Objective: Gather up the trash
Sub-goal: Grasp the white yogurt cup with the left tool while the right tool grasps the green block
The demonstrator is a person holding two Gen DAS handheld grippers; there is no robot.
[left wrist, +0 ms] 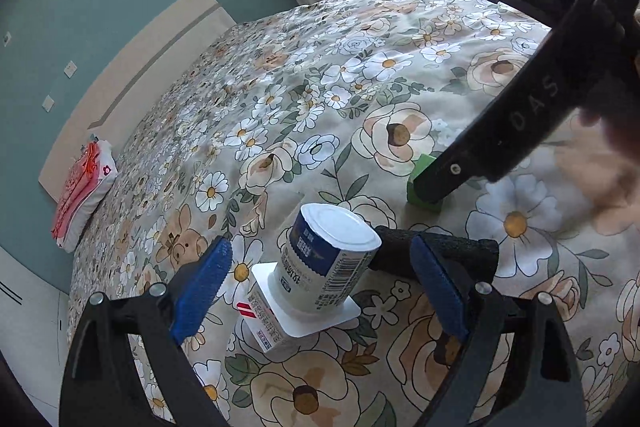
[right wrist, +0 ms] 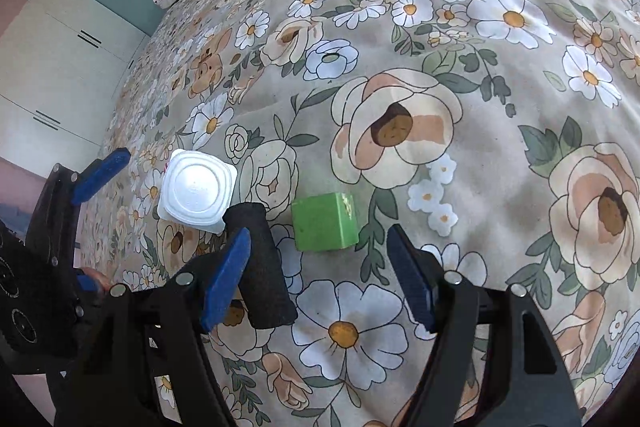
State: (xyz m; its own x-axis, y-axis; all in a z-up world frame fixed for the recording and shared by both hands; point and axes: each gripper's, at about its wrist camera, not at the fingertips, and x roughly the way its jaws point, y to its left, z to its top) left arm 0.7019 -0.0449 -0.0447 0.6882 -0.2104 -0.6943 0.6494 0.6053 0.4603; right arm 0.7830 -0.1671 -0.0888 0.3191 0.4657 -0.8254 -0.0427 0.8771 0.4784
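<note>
Left wrist view: a floral bedspread [left wrist: 360, 87] fills the frame, with a folded red-and-white cloth [left wrist: 86, 187] at the left edge by the headboard [left wrist: 132, 75]. At lower centre an upturned yogurt cup [left wrist: 332, 259], white with a blue label and barcode, rests on a small carton [left wrist: 264, 327]. A black foam roll [left wrist: 436, 255] lies touching the cup's right side, just ahead of the right-hand blue pad. The left gripper [left wrist: 320, 295] stands open, the cup between its fingers but not touched. Right wrist view: a green block [right wrist: 324, 223] lies at centre, just right of the same black roll, which crosses in front of the left-hand pad. The right gripper [right wrist: 320, 279] is open and empty, the block just beyond its fingertips.
</note>
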